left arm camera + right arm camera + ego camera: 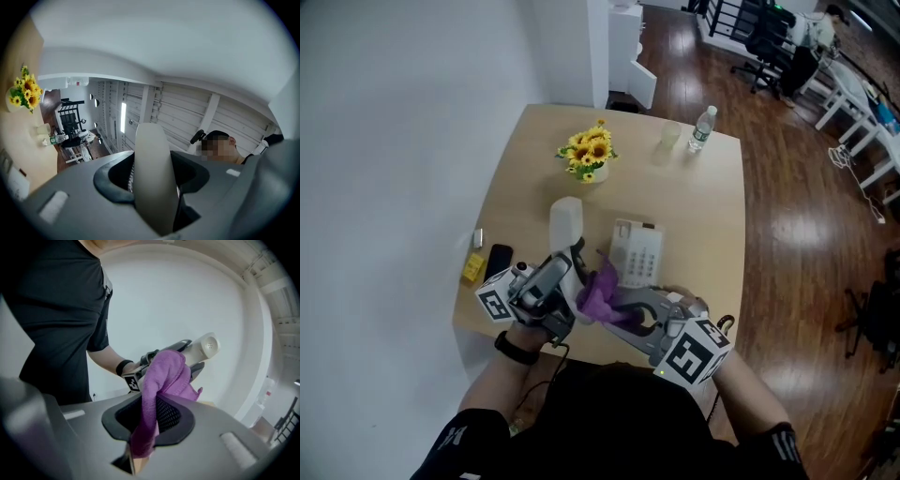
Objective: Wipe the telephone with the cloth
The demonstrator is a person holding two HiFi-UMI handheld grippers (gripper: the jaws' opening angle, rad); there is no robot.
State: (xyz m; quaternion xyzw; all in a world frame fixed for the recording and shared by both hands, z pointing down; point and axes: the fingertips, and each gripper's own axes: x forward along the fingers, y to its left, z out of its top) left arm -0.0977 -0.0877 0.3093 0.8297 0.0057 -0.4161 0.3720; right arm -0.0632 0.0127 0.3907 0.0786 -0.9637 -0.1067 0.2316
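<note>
My L tongs [573, 260] clamp the handset [565, 223], R tongs [616, 302] pinch the cloth [598, 292] mid-frame; rubbing too hard could lever handset out.

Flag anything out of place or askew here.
Only the handset is off the telephone base: the left gripper holds it raised, and the right gripper holds the purple cloth against it. Nothing looks spilled or damaged.

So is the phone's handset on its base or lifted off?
Lifted off. The left gripper has its jaws shut on the handset, holding it up, apart from the telephone base on the table.
</note>
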